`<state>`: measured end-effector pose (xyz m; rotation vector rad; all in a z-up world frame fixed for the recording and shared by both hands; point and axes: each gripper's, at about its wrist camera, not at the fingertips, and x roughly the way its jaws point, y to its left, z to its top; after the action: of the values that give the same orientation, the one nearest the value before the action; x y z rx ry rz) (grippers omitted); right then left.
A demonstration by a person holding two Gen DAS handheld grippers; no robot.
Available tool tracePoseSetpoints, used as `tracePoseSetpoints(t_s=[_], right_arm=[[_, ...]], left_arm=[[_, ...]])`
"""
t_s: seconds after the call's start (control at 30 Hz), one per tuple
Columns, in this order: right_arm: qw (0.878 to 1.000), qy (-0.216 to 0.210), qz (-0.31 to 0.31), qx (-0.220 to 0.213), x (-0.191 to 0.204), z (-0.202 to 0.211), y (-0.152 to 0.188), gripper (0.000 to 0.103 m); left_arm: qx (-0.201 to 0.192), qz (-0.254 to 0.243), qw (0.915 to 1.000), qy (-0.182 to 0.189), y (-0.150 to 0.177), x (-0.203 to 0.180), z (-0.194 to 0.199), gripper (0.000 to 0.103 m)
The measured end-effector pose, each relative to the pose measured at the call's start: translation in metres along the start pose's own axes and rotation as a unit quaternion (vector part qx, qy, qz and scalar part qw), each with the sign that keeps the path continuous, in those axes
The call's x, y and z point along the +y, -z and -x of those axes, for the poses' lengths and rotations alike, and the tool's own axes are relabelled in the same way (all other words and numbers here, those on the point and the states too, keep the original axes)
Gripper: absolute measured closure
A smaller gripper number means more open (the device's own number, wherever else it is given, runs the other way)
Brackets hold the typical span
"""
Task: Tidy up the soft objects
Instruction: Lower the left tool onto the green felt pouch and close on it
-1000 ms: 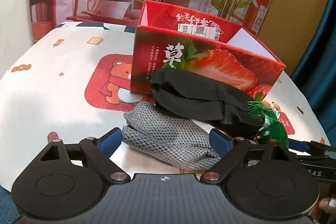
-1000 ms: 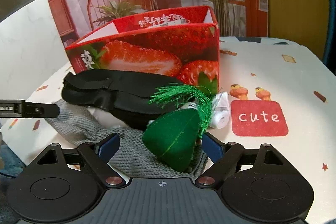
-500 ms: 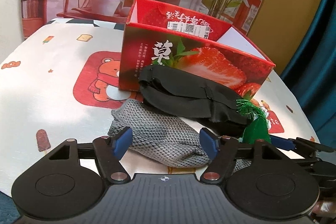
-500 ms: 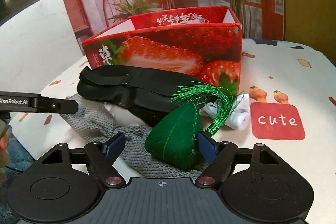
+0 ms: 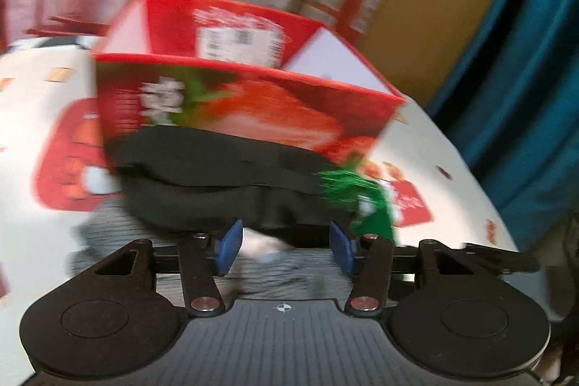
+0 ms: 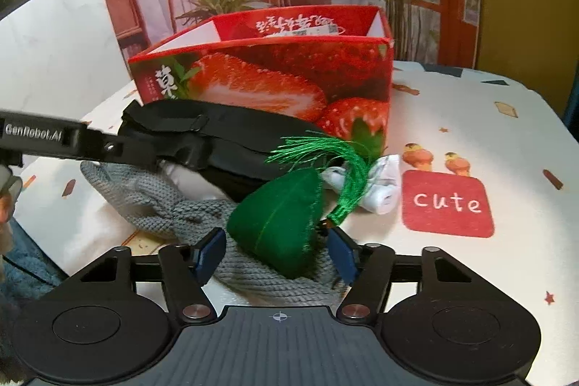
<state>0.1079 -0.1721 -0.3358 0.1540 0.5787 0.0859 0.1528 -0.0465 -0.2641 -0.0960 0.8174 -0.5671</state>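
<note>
A red strawberry-printed box (image 6: 275, 78) stands open-topped on the surface (image 6: 470, 140), which is covered in a white cloth with cartoon prints and a red "cute" patch (image 6: 448, 203). The soft things lie heaped against the box's near wall. A black padded eye mask (image 6: 217, 140) rests highest, leaning against the box front; under it lies a grey knitted piece (image 6: 155, 201) that spreads toward both cameras, with something white (image 6: 191, 181) showing between the two. A green felt pouch (image 6: 278, 223) shaped like a leaf-wrapped dumpling sits on the grey knit, its green tassel (image 6: 325, 161) fanned across the mask's right end. Just right of the tassel a rolled white sock (image 6: 380, 187) lies on the cloth, near the box corner. The right gripper (image 6: 278, 255) has its jaws closing around the green pouch, which sits between the blue pads (image 6: 210, 254); the left pad looks just clear of the felt, and whether the right one touches cannot be told. The left gripper (image 5: 282, 246), seen through a strongly motion-blurred view, is also closing, its jaws half spread above the grey knit and at the near edge of the mask, with no clear contact. In the right wrist view its black finger (image 6: 90, 141) reaches in from the left over the knit, toward the mask.
</note>
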Motion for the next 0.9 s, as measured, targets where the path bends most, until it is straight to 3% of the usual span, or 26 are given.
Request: tracePoseSetpoints(t_s=[0.2, 0.53, 0.77, 0.8, 0.9], right_arm=[[1.000, -0.018, -0.003, -0.009, -0.003, -0.004, 0.001, 0.057], [1.000, -0.026, -0.009, -0.007, -0.004, -0.014, 0.003, 0.057], [1.000, -0.024, -0.003, -0.003, -0.001, -0.019, 0.003, 0.056], [1.000, -0.025, -0.002, -0.004, -0.001, -0.019, 0.003, 0.057], [1.000, -0.027, -0.002, -0.013, 0.000, -0.013, -0.001, 0.059]], left_arm=[[0.050, 0.031, 0.9948, 0.083, -0.002, -0.018, -0.038, 0.047], [0.074, -0.001, 0.9947, 0.071, 0.009, -0.028, -0.069, 0.047], [0.062, -0.013, 0.9954, 0.072, 0.013, -0.028, -0.067, 0.057], [0.059, -0.014, 0.9956, 0.071, 0.011, -0.029, -0.065, 0.063], [0.047, -0.020, 0.9957, 0.078, 0.005, -0.032, -0.054, 0.064]])
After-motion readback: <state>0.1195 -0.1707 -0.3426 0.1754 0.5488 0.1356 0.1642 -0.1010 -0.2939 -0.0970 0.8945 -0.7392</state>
